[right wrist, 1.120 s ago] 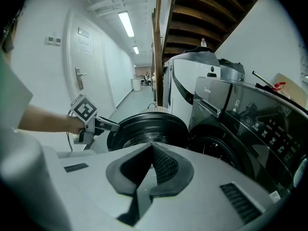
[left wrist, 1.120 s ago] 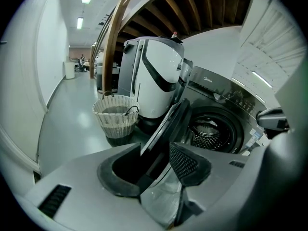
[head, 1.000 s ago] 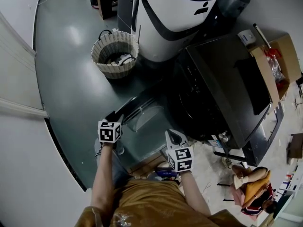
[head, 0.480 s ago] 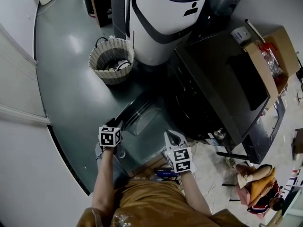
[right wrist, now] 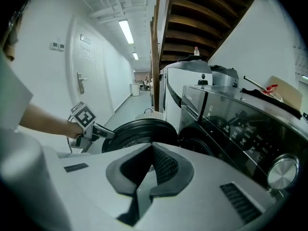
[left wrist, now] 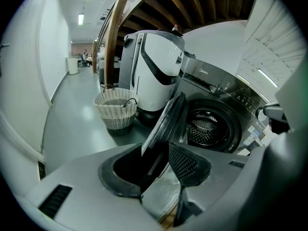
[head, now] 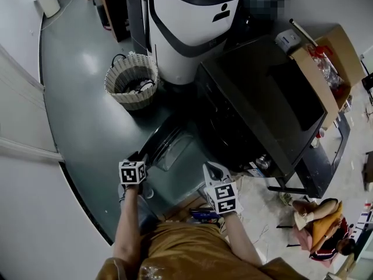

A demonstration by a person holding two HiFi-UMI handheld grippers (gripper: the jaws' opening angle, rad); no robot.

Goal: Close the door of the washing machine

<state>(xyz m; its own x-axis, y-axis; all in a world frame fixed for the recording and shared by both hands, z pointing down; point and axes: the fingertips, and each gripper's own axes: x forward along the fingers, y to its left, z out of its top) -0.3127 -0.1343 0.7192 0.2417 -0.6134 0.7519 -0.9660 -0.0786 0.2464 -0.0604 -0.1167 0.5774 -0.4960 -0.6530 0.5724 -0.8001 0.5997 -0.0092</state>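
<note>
In the head view, the left gripper (head: 141, 155) reaches its two jaws to the outer rim of the round, dark-framed glass door (head: 175, 142). This door stands swung wide open from the front of the black front-loading washing machine (head: 262, 98). The right gripper (head: 214, 168) sits just beside the door's near edge; whether it touches cannot be told from here. There are two grippers, each carrying one cube with square markers. There is also one round woven wicker basket (head: 131, 80) on the grey floor, one tall white and grey machine (head: 186, 28) behind the basket, and one open brown cardboard box (head: 344, 63) on the far side of the washer.

In the left gripper view, the jaws are parted only as far as the door's thickness. The door's rim runs edge-on between them, and the grey pads (left wrist: 187, 162) press against it on either side, so this gripper grasps the door. Past the door, the round opening shows one perforated metal drum (left wrist: 204, 129). The basket stands to the left, well apart from the door.

In the right gripper view, the jaw tips meet and nothing lies between them, so this gripper is clenched and empty. The open door stands just ahead of it, with the left gripper clamped on the door's left rim. One silver control knob (right wrist: 281, 172) shows on the washer's dark panel.
</note>
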